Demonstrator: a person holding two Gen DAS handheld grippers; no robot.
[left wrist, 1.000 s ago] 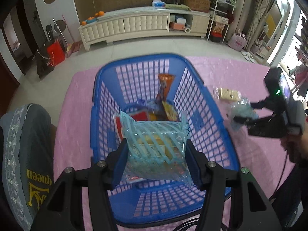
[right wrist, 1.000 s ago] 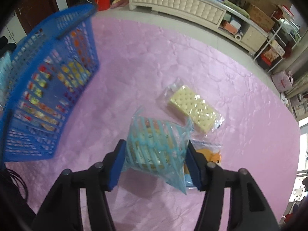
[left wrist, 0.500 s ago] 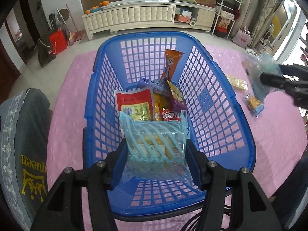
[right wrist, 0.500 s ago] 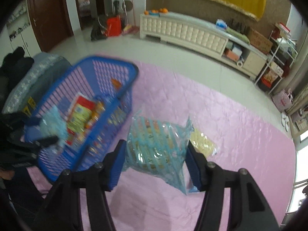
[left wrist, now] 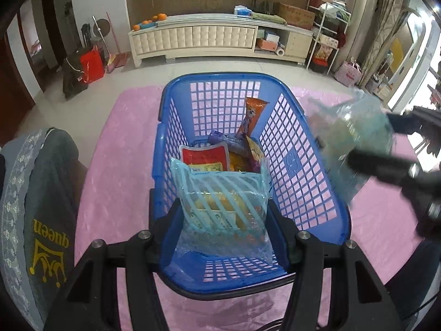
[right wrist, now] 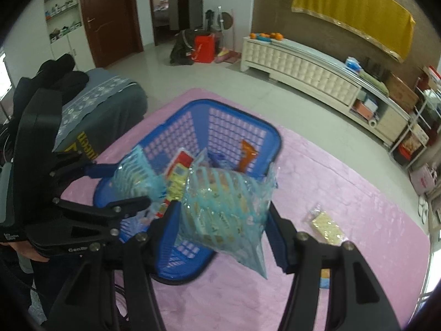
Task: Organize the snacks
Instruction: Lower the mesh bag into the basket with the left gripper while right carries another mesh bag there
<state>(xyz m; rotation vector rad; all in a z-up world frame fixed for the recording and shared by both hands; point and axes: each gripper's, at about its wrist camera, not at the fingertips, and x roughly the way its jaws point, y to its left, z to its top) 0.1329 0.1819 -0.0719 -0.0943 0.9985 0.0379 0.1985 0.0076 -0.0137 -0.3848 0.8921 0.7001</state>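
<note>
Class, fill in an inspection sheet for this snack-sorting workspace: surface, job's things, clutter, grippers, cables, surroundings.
Surface: pink tablecloth.
Job's things: blue basket holding several snacks; cracker packet and one small snack lie outside on the cloth.
Clutter: grey garment at the left edge.
Grippers: left gripper and right gripper each clamp a striped blue bag, over the basket.
Cables: black cable at the near edge.
Surroundings: white cabinet, red bag.

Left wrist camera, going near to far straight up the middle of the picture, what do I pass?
Left claw → striped blue snack bag it grips → red packet → orange wrapper standing up → far wall of the blue basket → pink tablecloth → white cabinet.
</note>
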